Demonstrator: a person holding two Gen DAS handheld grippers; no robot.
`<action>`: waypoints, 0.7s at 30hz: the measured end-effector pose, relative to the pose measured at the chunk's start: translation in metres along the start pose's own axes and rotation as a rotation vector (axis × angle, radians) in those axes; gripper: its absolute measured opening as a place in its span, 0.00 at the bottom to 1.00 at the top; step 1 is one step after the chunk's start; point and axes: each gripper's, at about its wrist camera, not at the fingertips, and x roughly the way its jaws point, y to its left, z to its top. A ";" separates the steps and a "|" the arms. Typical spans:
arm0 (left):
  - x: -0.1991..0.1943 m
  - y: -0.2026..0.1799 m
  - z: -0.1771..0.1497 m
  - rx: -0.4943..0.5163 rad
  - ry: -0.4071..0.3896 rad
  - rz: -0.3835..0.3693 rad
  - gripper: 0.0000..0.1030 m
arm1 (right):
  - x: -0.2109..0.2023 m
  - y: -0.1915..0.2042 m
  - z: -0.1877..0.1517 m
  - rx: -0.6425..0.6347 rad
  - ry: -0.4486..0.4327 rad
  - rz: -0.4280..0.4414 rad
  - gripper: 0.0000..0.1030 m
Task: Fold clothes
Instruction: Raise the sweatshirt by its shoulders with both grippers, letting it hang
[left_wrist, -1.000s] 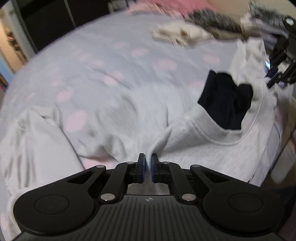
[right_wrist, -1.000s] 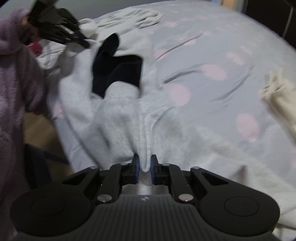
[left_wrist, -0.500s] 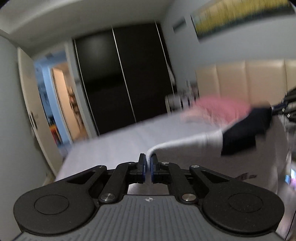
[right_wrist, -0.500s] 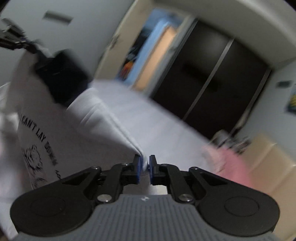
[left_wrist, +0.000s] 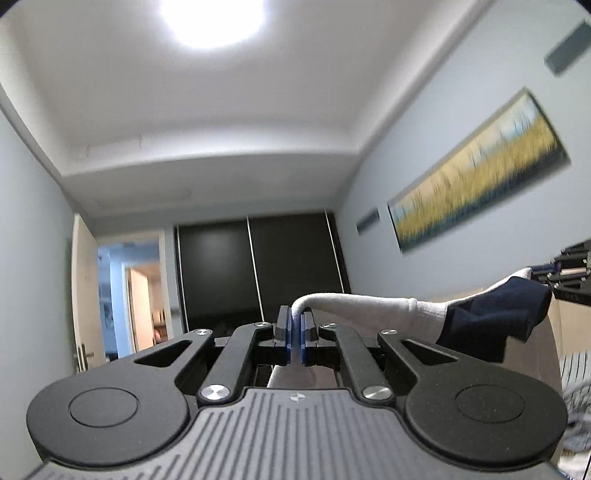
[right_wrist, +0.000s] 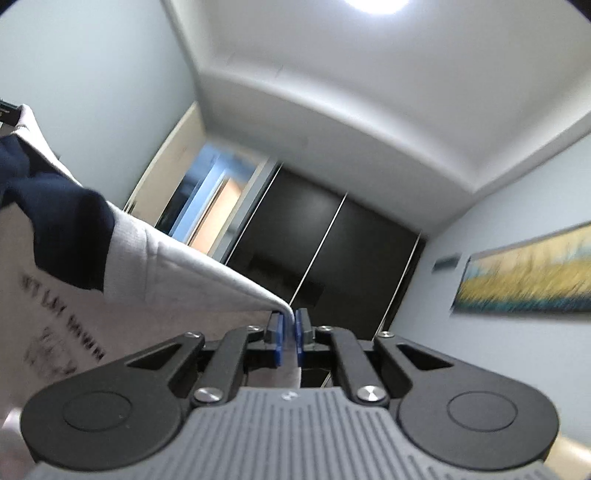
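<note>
A light grey sweatshirt (left_wrist: 373, 308) with a dark navy collar lining (left_wrist: 498, 314) hangs stretched in the air between both grippers. My left gripper (left_wrist: 294, 332) is shut on one shoulder edge of it. My right gripper (right_wrist: 289, 334) is shut on the other shoulder edge; the sweatshirt (right_wrist: 177, 273) runs down to the left, with its navy lining (right_wrist: 59, 229) and black printed lettering (right_wrist: 55, 332) on the front. The right gripper also shows at the right edge of the left wrist view (left_wrist: 565, 269). Both cameras tilt up toward the ceiling.
A dark sliding wardrobe (left_wrist: 258, 269) stands at the far wall, an open door (left_wrist: 83, 295) to its left. A long yellow painting (left_wrist: 476, 173) hangs on the right wall. A ceiling light (left_wrist: 212, 18) is overhead. The bed is out of view.
Both grippers have lifted the sweatshirt off the bed and high into the air. The cameras have swung up from the bed toward the wall and ceiling.
</note>
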 end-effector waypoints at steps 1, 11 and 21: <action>-0.006 0.000 0.006 -0.007 -0.021 0.002 0.03 | -0.008 -0.002 0.008 0.006 -0.027 -0.010 0.07; -0.018 0.000 0.026 -0.018 -0.015 -0.014 0.03 | -0.027 -0.007 0.042 0.056 -0.099 -0.047 0.07; 0.099 0.019 -0.088 0.023 0.358 0.073 0.03 | 0.089 0.056 -0.048 0.097 0.224 0.103 0.07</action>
